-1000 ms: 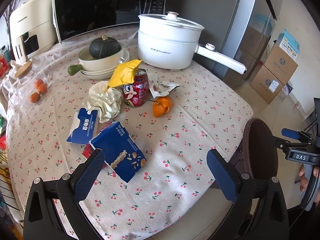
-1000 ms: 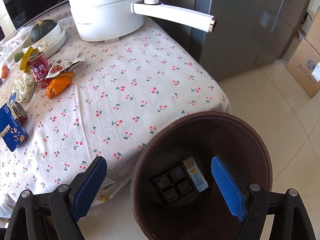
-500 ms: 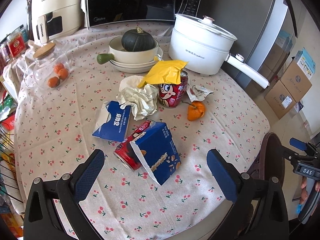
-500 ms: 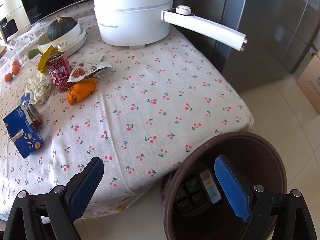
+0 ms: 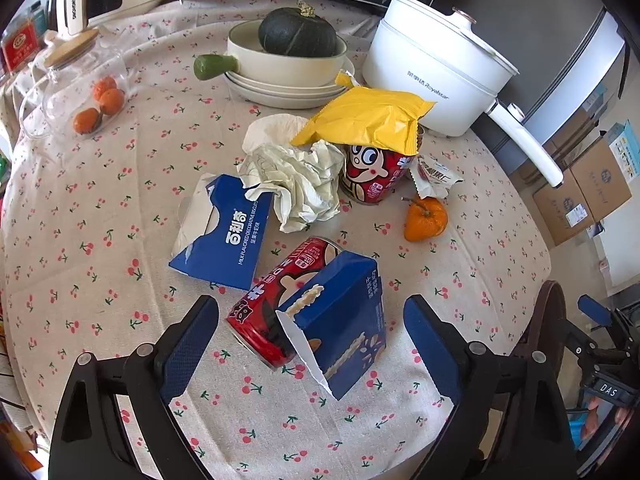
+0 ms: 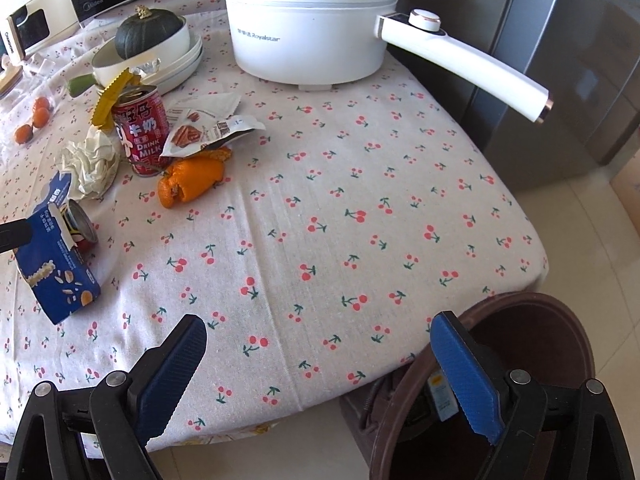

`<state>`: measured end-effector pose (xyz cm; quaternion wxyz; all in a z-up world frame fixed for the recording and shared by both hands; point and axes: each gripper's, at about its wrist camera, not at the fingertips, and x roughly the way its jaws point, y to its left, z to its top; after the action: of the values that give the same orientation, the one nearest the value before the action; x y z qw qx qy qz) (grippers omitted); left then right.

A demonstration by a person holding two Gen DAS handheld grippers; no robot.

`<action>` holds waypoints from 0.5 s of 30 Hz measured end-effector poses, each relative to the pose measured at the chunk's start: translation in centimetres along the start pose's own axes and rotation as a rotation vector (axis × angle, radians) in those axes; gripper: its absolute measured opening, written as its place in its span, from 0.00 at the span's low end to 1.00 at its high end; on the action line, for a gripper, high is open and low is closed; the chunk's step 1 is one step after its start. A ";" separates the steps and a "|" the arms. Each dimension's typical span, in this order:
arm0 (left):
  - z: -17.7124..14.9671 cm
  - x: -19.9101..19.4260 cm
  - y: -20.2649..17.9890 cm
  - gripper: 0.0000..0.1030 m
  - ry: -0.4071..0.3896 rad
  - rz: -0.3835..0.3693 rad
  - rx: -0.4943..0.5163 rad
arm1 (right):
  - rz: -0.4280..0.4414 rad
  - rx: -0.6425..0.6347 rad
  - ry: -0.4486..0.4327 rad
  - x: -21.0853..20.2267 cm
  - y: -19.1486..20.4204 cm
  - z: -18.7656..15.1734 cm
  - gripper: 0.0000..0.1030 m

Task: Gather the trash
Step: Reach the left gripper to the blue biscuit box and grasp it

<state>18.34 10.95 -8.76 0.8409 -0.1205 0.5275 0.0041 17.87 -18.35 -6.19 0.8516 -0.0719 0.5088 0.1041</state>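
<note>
Trash lies on the cherry-print tablecloth (image 5: 100,280). A torn blue carton (image 5: 344,320) leans on a fallen red can (image 5: 272,300), both between the fingers of my open left gripper (image 5: 312,332). Beyond lie a flat blue biscuit box (image 5: 228,236), crumpled paper (image 5: 296,176), an upright red milk can (image 5: 372,172) under a yellow wrapper (image 5: 368,120), a snack wrapper (image 5: 434,176) and orange peel (image 5: 426,220). My right gripper (image 6: 320,372) is open and empty over the table's edge, beside the brown bin (image 6: 560,344), which holds a small box.
A white electric pot (image 5: 436,68) with a long handle (image 6: 468,64) stands at the back. A bowl with a dark squash (image 5: 296,36) sits on plates. A glass jar with small oranges (image 5: 80,84) is at the left. Microwave, fridge and cardboard boxes (image 5: 588,188) surround the table.
My left gripper has moved forward over the table, so the blue carton and fallen can now sit between its fingers. My right gripper has moved from above the bin toward the table's edge.
</note>
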 end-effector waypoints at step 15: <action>-1.1 0.3 -2.9 0.90 -0.065 0.212 -0.004 | -0.015 0.023 0.010 -0.1 -1.6 -0.4 0.91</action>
<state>17.87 7.82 -8.93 0.8521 -0.0654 0.5099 0.0979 17.92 -19.94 -6.29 0.8506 -0.0665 0.5135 0.0912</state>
